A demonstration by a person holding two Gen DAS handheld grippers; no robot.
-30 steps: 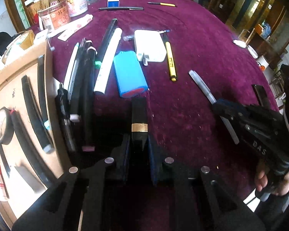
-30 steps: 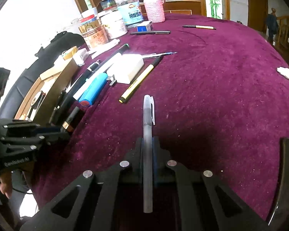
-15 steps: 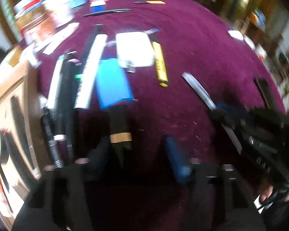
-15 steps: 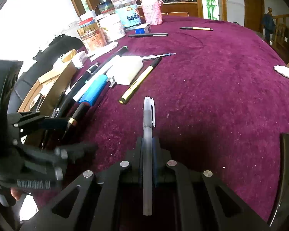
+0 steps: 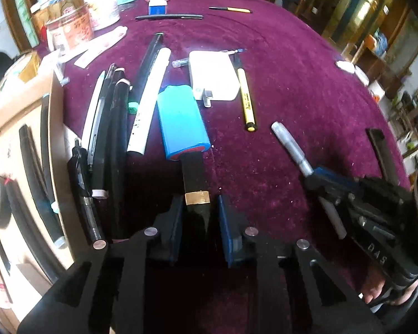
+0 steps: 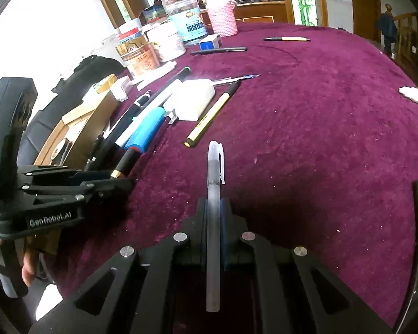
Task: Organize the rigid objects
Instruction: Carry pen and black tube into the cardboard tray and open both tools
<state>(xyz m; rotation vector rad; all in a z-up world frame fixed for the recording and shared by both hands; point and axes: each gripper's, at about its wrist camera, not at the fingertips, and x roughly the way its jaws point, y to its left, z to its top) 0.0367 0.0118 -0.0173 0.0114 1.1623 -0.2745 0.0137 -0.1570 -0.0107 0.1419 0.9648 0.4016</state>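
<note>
My left gripper (image 5: 198,203) is open, its jaws standing either side of a black pen with a gold band (image 5: 195,183) that lies on the maroon cloth, its far end against a blue case (image 5: 181,122). There are gaps between the pads and the pen. My right gripper (image 6: 213,208) is shut on a clear grey pen (image 6: 214,172) and holds it just above the cloth. That gripper (image 5: 320,178) with its pen (image 5: 289,144) shows at the right of the left wrist view. The left gripper (image 6: 111,183) shows at the left of the right wrist view.
A row of pens and markers (image 5: 114,117) lies beside a cardboard box (image 5: 19,139) at the left. A white adapter (image 5: 211,75) and a yellow pen (image 5: 245,97) lie behind the blue case. Jars and tins (image 6: 158,41) stand at the table's back.
My left gripper has let go of the black gold-banded pen, which now lies on the cloth against the blue case. The right gripper still holds its pen.
</note>
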